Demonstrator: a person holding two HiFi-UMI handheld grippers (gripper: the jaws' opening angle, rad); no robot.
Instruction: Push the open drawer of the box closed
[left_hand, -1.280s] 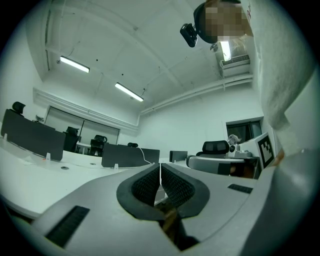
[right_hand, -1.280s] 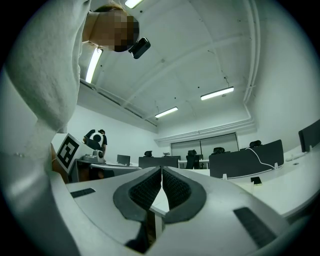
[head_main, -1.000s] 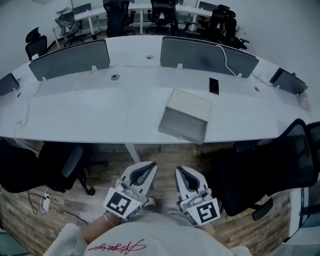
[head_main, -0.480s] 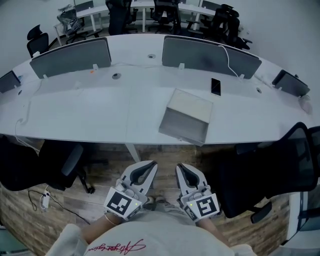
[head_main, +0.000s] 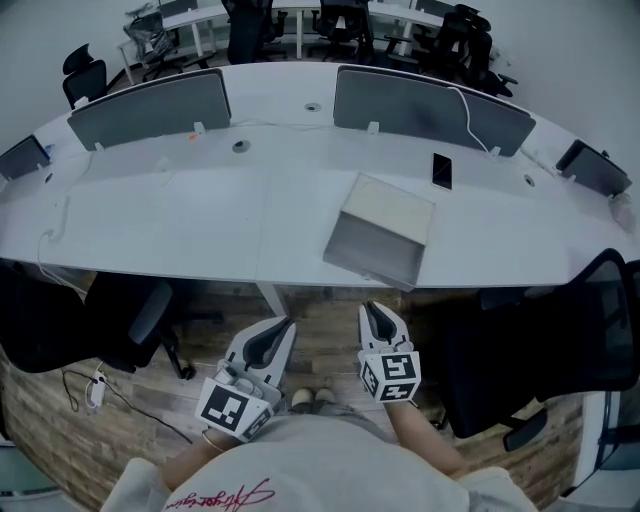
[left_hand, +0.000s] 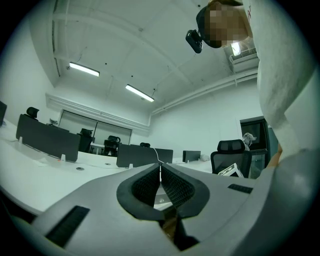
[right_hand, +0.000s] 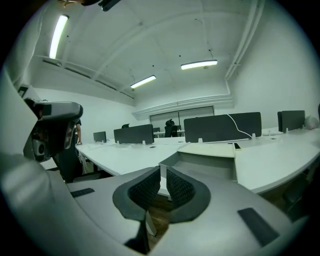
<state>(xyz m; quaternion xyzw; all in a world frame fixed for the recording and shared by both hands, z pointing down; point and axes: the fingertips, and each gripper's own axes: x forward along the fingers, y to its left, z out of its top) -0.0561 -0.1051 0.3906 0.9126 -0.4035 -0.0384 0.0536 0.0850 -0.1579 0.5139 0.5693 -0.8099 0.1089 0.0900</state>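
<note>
A pale box (head_main: 393, 207) lies on the white desk (head_main: 200, 225), right of centre near the front edge. Its grey drawer (head_main: 368, 251) stands pulled out toward me. Both grippers hang low over the floor, in front of the desk and apart from the box. My left gripper (head_main: 285, 325) is shut and holds nothing. My right gripper (head_main: 373, 309), just below the drawer front, is also shut and empty. In the right gripper view the open drawer (right_hand: 207, 164) lies straight ahead of the right gripper (right_hand: 163, 169). The left gripper (left_hand: 160, 167) points along the desk.
A black phone (head_main: 442, 170) lies behind the box. Grey dividers (head_main: 150, 108) (head_main: 430, 98) stand along the desk's back. A black chair (head_main: 585, 335) sits at the right, another (head_main: 125, 320) under the desk at the left. A white desk leg (head_main: 268, 298) stands ahead of my left gripper.
My right gripper has moved forward and up toward the drawer front. The left gripper has shifted slightly, and the head view has tilted a little.
</note>
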